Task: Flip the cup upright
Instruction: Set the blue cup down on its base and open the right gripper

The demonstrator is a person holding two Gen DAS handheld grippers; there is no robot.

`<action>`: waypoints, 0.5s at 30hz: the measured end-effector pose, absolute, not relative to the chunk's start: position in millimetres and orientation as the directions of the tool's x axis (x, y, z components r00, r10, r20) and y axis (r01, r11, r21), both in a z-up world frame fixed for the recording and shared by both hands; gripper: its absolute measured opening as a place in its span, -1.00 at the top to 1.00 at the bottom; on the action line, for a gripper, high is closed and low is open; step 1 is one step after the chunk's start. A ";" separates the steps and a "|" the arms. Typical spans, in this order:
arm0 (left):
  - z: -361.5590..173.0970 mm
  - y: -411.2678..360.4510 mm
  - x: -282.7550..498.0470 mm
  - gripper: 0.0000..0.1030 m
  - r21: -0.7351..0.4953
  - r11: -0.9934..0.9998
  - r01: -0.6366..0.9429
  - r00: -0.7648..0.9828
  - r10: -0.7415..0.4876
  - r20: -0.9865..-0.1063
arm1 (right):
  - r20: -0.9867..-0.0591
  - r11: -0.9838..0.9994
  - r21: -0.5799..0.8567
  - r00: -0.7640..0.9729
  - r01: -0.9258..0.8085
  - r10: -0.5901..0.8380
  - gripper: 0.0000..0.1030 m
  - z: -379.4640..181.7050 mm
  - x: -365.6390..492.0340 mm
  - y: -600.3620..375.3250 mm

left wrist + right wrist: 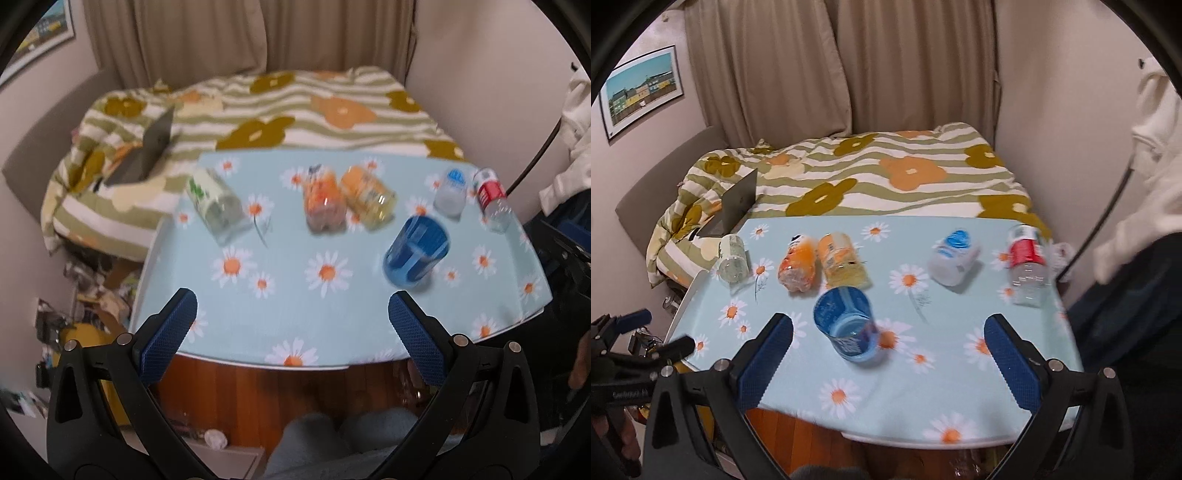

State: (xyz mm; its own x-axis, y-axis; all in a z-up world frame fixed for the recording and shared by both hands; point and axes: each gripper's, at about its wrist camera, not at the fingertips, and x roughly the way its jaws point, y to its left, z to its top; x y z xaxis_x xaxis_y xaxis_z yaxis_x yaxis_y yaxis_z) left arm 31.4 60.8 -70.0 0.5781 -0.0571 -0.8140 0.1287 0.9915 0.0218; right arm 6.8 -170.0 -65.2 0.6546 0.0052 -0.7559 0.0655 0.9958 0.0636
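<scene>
A blue plastic cup stands upright on the daisy-print table, open mouth up; in the right wrist view the cup stands just ahead of the gripper, left of centre. My left gripper is open and empty over the table's front edge, the cup ahead and to its right. My right gripper is open and empty, hovering above the table's near edge, with the cup between and beyond its fingers. The left gripper also shows at the far left of the right wrist view.
Several bottles lie on the table: a green-labelled one, two orange ones, a white one with a blue cap and a red-labelled one. A bed with a striped floral duvet and an open laptop is behind.
</scene>
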 end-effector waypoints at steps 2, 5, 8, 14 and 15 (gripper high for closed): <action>-59.8 56.3 27.4 -1.00 0.030 0.992 0.127 0.602 -0.053 -0.797 | -0.768 0.994 0.058 0.641 0.087 -0.011 -1.00 -53.7 0.2 -179.8; -48.6 50.0 21.4 -1.00 0.038 0.992 0.124 0.631 -0.049 -0.774 | -0.770 0.994 0.029 0.636 0.109 -0.047 -1.00 -45.1 -7.3 -190.3; -42.1 43.7 15.2 -1.00 0.040 0.992 0.123 0.650 -0.050 -0.758 | -0.769 0.991 0.023 0.636 0.132 -0.066 -1.00 -40.8 -15.7 -200.8; -37.1 35.3 3.0 -1.00 0.033 0.991 0.130 0.671 -0.063 -0.739 | -0.754 0.985 0.005 0.647 0.171 -0.109 -1.00 -36.7 -30.4 -213.0; -36.2 34.1 1.2 -1.00 0.035 0.991 0.131 0.673 -0.063 -0.737 | -0.755 0.985 0.011 0.647 0.172 -0.105 -1.00 -37.3 -31.7 -214.4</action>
State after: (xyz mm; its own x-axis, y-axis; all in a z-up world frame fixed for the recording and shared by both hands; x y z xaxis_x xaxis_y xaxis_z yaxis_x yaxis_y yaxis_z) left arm 1.2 34.1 -36.2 0.6731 -0.0631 -0.7368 0.1311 0.9907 0.0350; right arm -31.7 -214.4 -37.3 0.6470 -0.1049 -0.7552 0.1722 0.9850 0.0107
